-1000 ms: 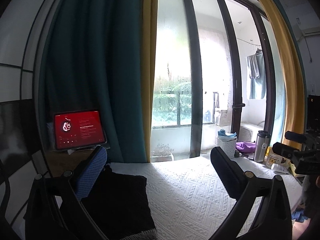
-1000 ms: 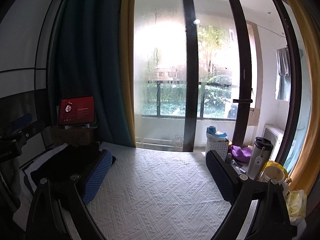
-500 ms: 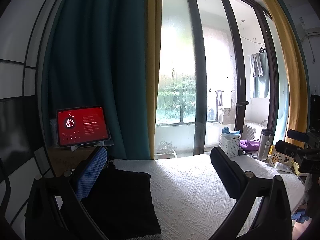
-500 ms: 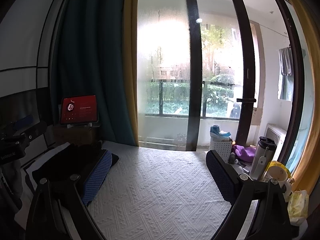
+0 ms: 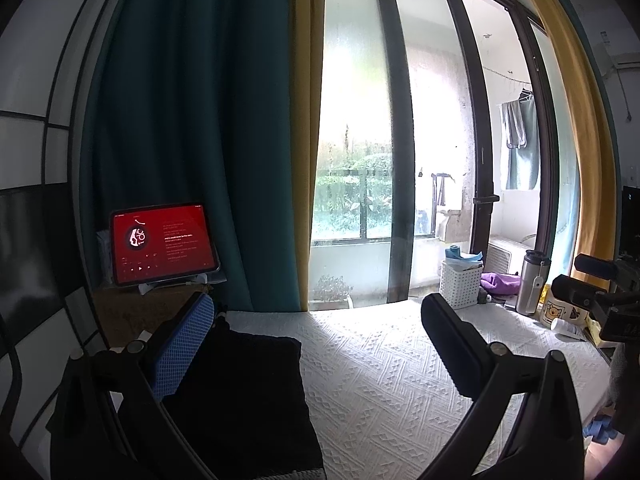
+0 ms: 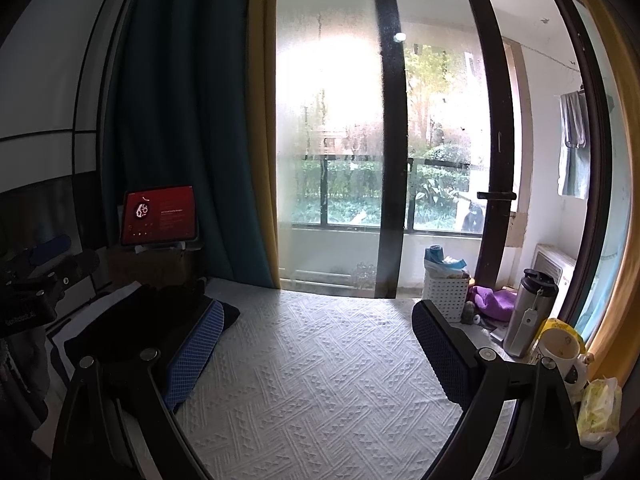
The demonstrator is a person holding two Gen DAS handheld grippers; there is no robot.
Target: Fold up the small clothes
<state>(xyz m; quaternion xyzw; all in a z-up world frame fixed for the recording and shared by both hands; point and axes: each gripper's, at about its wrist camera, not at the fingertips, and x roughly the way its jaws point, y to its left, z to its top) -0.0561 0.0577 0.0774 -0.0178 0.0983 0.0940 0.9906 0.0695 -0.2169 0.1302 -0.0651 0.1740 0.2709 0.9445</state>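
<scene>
A folded black garment [image 5: 244, 396] lies on the left side of the white textured cloth [image 5: 380, 376] that covers the table. It also shows in the right wrist view [image 6: 152, 316], at the left. My left gripper [image 5: 320, 320] is open and empty, held above the cloth with its left finger over the garment. My right gripper [image 6: 320, 328] is open and empty above the bare middle of the cloth [image 6: 320, 380]. Each gripper appears at the edge of the other's view.
A tablet with a red screen [image 5: 162, 244] stands at the back left on a brown box. At the right are a white basket [image 5: 460, 284], a steel flask [image 5: 530, 282], a mug [image 6: 558, 354] and a yellow packet [image 6: 600, 408]. Curtains and a glass door stand behind.
Both views have tilted slightly upward and shifted; the left gripper has drifted a little to the left. Both grippers stay open, and the black garment has not moved.
</scene>
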